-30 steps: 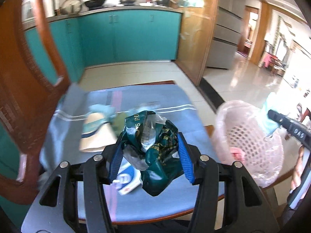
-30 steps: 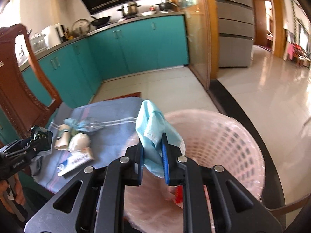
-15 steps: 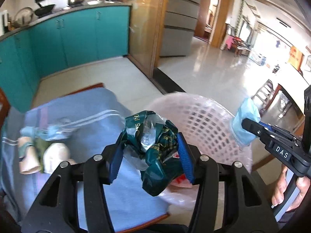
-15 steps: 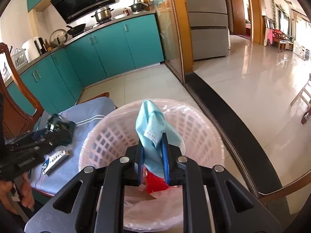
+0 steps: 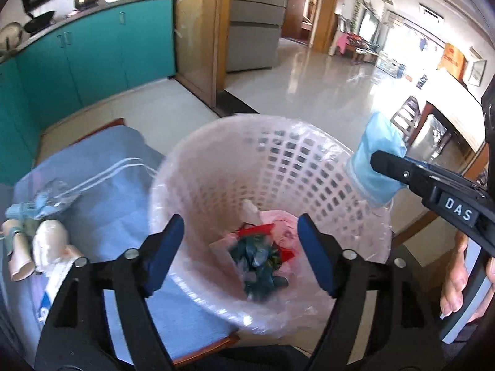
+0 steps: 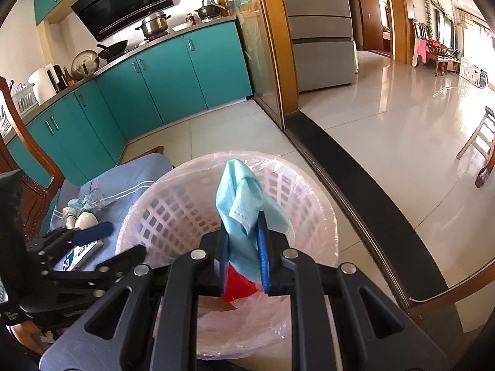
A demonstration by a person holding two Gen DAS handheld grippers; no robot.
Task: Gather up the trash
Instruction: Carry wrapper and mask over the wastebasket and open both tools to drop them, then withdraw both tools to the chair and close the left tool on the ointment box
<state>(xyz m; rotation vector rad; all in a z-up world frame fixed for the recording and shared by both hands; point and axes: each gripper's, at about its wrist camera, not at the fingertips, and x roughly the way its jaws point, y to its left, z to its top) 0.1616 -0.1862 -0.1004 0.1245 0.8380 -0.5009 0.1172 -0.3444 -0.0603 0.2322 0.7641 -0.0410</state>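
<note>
My left gripper [image 5: 240, 219] hangs over the pink lattice basket [image 5: 278, 167], which is lined with a clear bag. Its jaws are opening and nothing is between them. A crumpled dark green wrapper [image 5: 256, 256] lies at the basket's bottom beside a red wrapper [image 5: 256, 230]. My right gripper [image 6: 243, 228] is shut on a light blue face mask [image 6: 244, 191] above the basket [image 6: 173, 216]. In the left wrist view, the right gripper [image 5: 386, 160] holds the mask [image 5: 374, 167] at the basket's right rim. The left gripper [image 6: 123, 241] shows at the basket's left edge.
Left of the basket, a table with a blue cloth [image 5: 108, 191] bears paper cups [image 5: 46, 241], a clear plastic scrap [image 5: 46, 198] and a white-and-blue box [image 6: 80, 252]. A wooden chair [image 6: 27, 167] stands at the far left. A person's hand [image 5: 454, 281] holds the right gripper.
The left gripper swung from the table to above the basket, opened, and the green wrapper dropped inside. The right gripper shifted over the basket, still shut on the mask.
</note>
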